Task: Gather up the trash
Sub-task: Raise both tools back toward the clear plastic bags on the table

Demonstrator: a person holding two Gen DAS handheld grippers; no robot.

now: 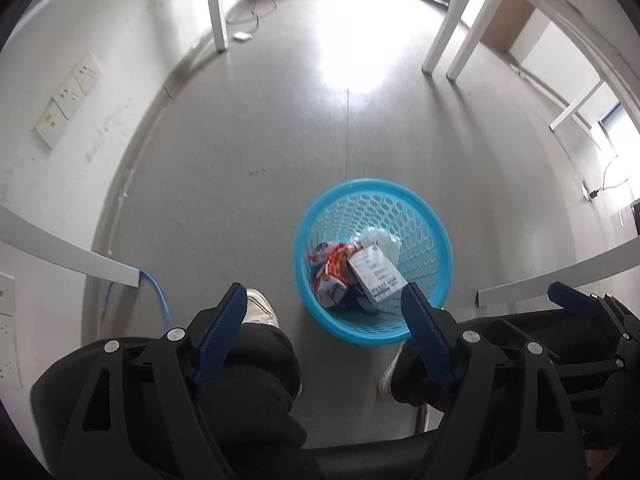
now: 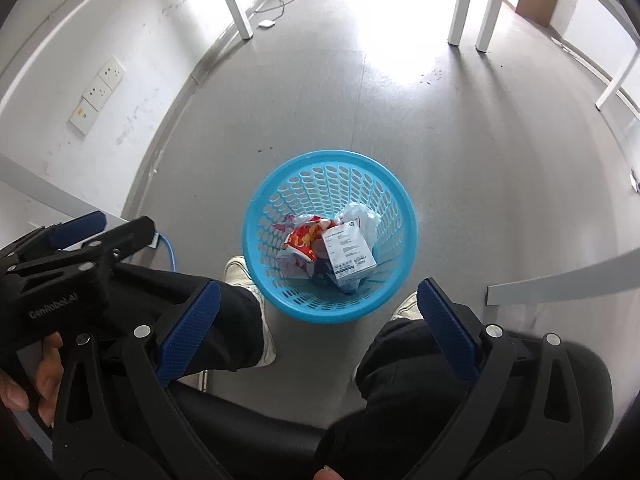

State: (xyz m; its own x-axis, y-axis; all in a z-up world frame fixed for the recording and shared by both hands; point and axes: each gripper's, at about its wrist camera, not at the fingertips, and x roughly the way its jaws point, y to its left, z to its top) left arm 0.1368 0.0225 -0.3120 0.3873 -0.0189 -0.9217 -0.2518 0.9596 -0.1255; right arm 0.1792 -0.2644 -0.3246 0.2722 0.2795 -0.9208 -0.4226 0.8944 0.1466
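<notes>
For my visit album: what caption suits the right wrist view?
Open right gripper above a blue basket holding a white box and wrappers.

Black plastic frames on both, with triangular cut-outs and round silver screws at the pivots. Ridged blue pads lining the fingers of the left gripper, same blue on the right gripper. White "GenRobot.AI" lettering along the left gripper's body in the right wrist view. Bare skin and fingernails on the left hand. Black trousers, off-white sneakers beneath.
</notes>
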